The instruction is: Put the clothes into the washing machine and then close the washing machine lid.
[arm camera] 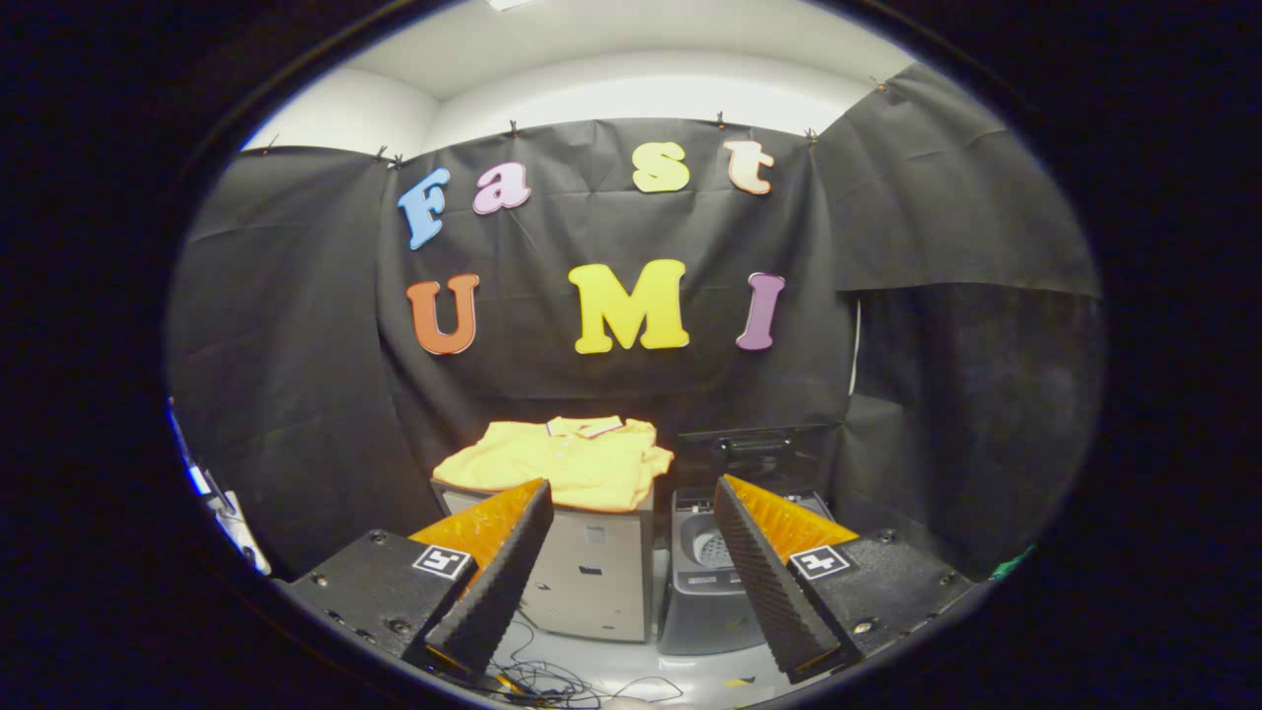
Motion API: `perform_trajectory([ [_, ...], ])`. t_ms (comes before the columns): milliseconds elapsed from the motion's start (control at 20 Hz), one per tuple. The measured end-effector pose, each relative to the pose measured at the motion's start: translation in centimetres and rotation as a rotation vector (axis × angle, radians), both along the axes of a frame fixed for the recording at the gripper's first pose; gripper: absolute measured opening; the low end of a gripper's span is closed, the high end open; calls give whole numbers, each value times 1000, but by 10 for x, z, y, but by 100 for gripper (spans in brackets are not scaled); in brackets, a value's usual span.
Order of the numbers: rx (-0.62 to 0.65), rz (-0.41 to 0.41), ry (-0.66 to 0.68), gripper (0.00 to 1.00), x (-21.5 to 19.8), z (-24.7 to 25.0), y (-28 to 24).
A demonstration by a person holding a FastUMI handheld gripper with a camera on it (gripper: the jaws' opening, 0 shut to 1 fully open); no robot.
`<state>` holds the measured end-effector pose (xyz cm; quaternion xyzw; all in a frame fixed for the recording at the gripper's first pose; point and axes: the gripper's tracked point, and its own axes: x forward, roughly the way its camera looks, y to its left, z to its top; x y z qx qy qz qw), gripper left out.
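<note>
The shirt [562,461] lies folded on a grey box [592,572], far beyond the left finger. The washer [710,582] stands just right of it, lid up. The tongs [631,503] are open and empty. The reach is the step in hand, I judge; next they must go forward and left to grip the shirt.

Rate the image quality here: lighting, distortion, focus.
Gripper view: strong fisheye bend, the wall's top edge curves; bright ceiling above, dim booth below. The yellow shirt on the cabinet is well lit and sharp; the washer drum sits in shade. The open gripper fingers look crisp and oversized.
</note>
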<state>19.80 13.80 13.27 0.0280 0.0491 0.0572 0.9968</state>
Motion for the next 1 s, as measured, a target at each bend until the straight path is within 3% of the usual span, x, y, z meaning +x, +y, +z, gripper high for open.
perform_trajectory([
  [400, 37, 42, 144, 100, 165, 11, 85],
  [750, 21, 31, 314, 100, 291, -39, 137],
  [1000, -20, 17, 435, 100, 344, -89, 155],
])
